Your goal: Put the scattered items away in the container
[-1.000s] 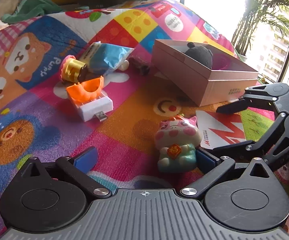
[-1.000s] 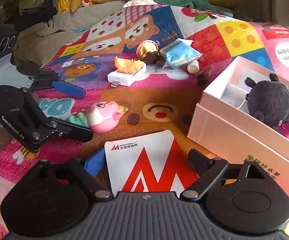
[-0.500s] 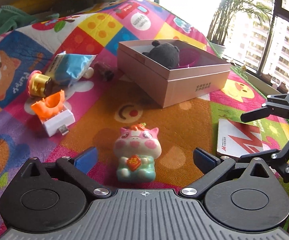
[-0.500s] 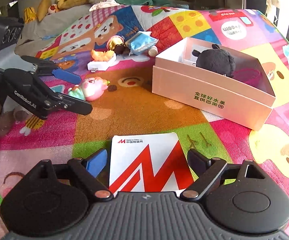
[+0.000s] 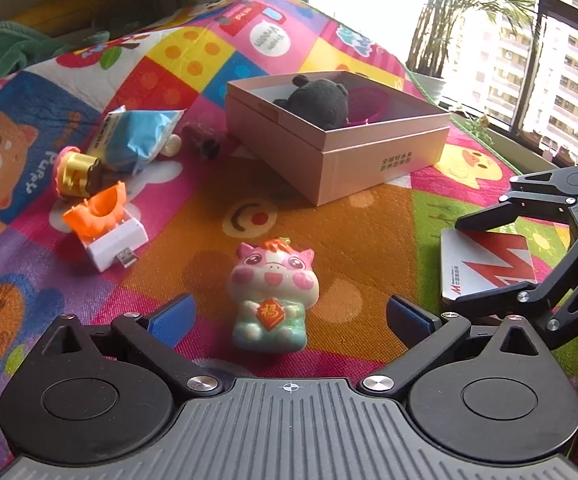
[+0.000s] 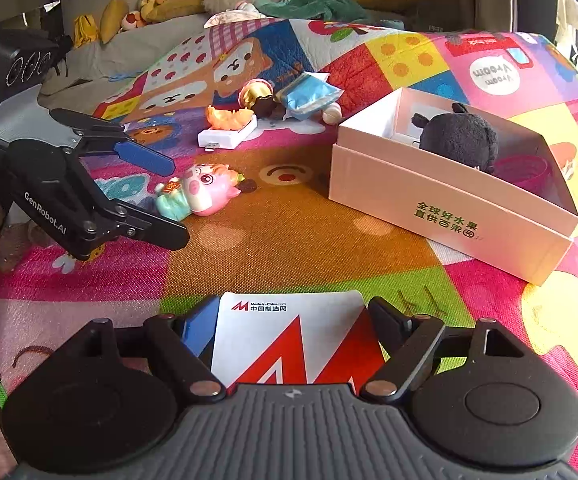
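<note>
A pink open box (image 5: 369, 164) (image 6: 445, 216) on the play mat holds a black plush (image 5: 317, 100) (image 6: 461, 140) and a magenta bowl (image 6: 523, 170). A pink pig toy (image 5: 273, 296) (image 6: 197, 194) lies on the mat between the spread fingers of my open left gripper (image 5: 289, 318) (image 6: 175, 204), untouched. My right gripper (image 6: 289, 320) (image 5: 477, 260) is closing on a white and red card box (image 6: 289, 340) (image 5: 489, 264); its pads meet the box's two sides. Further back lie an orange toy on a white block (image 5: 105, 224) (image 6: 229, 128), a gold and pink toy (image 5: 73, 168) and a blue packet (image 5: 137, 140) (image 6: 309, 94).
A small white ball (image 6: 332, 113) and a dark brown item (image 5: 205, 142) lie between the packet and the box. The mat ends at a window with a plant (image 5: 461, 20) on the right of the left wrist view. Pillows, stuffed toys and a green cloth (image 6: 313, 0) line the far edge.
Both views swung round, and the pink box now sits more side-on. The pig shifted from my left gripper's right finger to midway between the fingers. My right gripper's fingers drew in against the card box.
</note>
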Tool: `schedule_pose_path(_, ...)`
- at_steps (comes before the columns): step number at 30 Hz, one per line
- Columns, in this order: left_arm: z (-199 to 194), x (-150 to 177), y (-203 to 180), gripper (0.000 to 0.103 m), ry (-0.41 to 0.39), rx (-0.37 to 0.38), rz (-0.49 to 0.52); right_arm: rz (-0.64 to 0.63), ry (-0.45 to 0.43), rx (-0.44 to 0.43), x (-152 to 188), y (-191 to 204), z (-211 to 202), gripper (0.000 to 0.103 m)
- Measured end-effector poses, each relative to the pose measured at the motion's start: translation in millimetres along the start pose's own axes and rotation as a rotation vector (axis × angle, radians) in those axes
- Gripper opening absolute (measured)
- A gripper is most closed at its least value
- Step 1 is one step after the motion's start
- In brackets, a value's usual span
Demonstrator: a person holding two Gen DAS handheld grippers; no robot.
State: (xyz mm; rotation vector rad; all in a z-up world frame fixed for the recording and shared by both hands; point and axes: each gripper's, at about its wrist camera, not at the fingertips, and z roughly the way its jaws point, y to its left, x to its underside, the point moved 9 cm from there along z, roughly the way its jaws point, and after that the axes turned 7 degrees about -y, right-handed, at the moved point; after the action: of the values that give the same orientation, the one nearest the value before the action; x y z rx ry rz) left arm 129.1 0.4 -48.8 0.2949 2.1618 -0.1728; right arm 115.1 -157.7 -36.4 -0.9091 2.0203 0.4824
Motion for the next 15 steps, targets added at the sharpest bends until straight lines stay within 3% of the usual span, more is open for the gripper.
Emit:
schedule_pose_path(7, 13.9, -5.9, -1.5, 0.101, -0.022, -0.045, 0.029, 0.081, -0.099, 0.075, -11.9, -10.8, -38.2, 0.081)
schedule_pose_path(9, 15.0, -5.2, -0.8, 0.080, -0.020, -0.057, 0.034, 0.093, -0.128, 0.098, -16.6, -12.9, -49.1, 0.081)
schedule_pose_path(10, 15.6, -4.2, -0.3, 0.062, -0.011, -0.061, 0.036, 0.098, -0.141, 0.109, -18.5, -13.4, -54.5, 0.081)
schedule_pose_path(15, 3.4, -2.5, -1.0, 0.055, -0.017, -0.073, 0.058, 0.104, -0.199, 0.164, -29.1, -15.4, -79.3, 0.081)
